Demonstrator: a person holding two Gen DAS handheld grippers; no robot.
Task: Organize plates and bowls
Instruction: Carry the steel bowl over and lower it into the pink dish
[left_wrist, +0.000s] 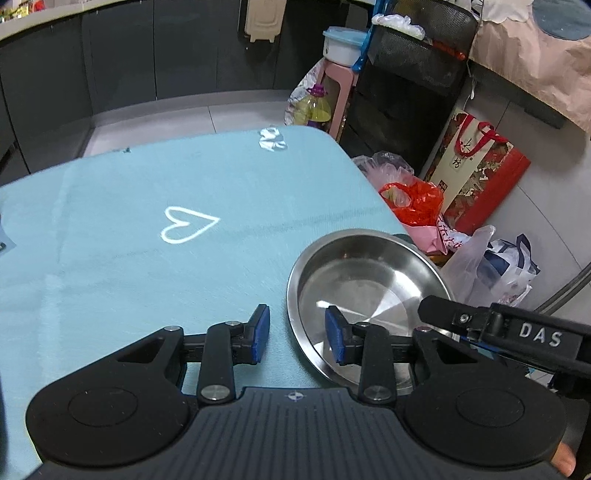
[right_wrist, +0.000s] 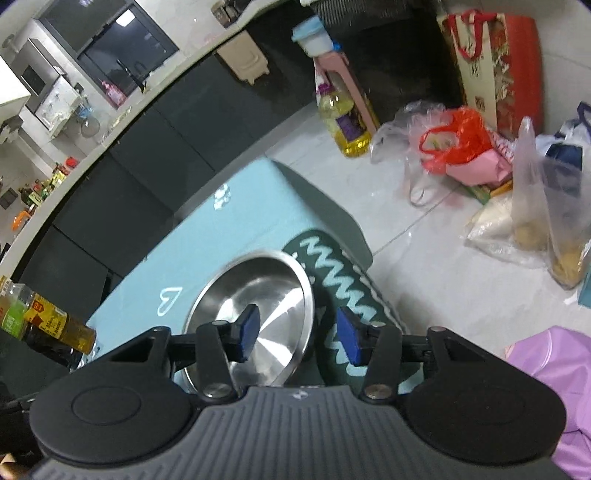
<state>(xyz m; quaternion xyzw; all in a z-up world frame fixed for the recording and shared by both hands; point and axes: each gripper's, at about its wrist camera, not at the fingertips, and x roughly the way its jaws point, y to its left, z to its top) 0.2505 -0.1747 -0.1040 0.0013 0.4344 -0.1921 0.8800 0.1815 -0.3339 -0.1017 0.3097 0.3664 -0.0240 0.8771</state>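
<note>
A round stainless steel plate (left_wrist: 369, 291) lies near the right edge of the light blue tablecloth (left_wrist: 147, 277). My left gripper (left_wrist: 297, 334) is open and straddles the plate's left rim, with one blue pad outside on the cloth and the other inside the dish. Neither pad touches the metal. The right gripper's black finger (left_wrist: 447, 314) reaches in over the plate's far right side. In the right wrist view, the steel plate (right_wrist: 258, 295) sits partly on a dark green zigzag mat (right_wrist: 343, 280). My right gripper (right_wrist: 299, 334) is open astride the plate's right rim.
Sauce bottles (right_wrist: 44, 321) stand at the table's left. The table edge runs close to the right of the plate. On the floor beyond it are an oil bottle (right_wrist: 343, 122), plastic bags (right_wrist: 454, 144) and a red gift bag (left_wrist: 476, 173). A purple cloth (right_wrist: 554, 373) is at lower right.
</note>
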